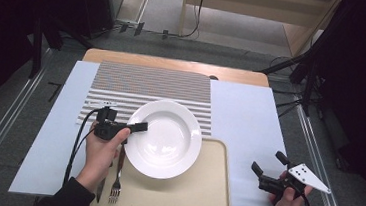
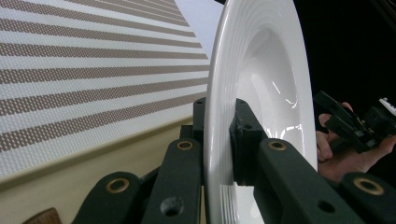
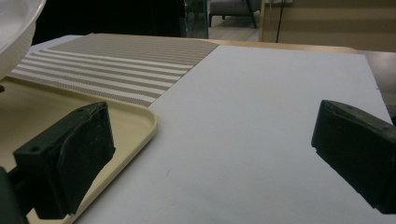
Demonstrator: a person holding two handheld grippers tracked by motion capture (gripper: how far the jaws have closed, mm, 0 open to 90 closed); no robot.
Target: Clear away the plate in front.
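No legible text or labels anywhere

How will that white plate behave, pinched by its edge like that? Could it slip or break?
The white plate looks like glazed ceramic: stiff, so it won't bend, but probably breakable if dropped. Its glossy surface reflects light, so it may slip between the left gripper fingers, which clamp only its rim. Held at one edge, with most of it overhanging the tray, it will likely tend to sag or pivot.

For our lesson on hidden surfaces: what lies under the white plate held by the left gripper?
Under the white plate show the beige tray nearer the person and the striped placemat farther off. What lies directly beneath its middle is covered.
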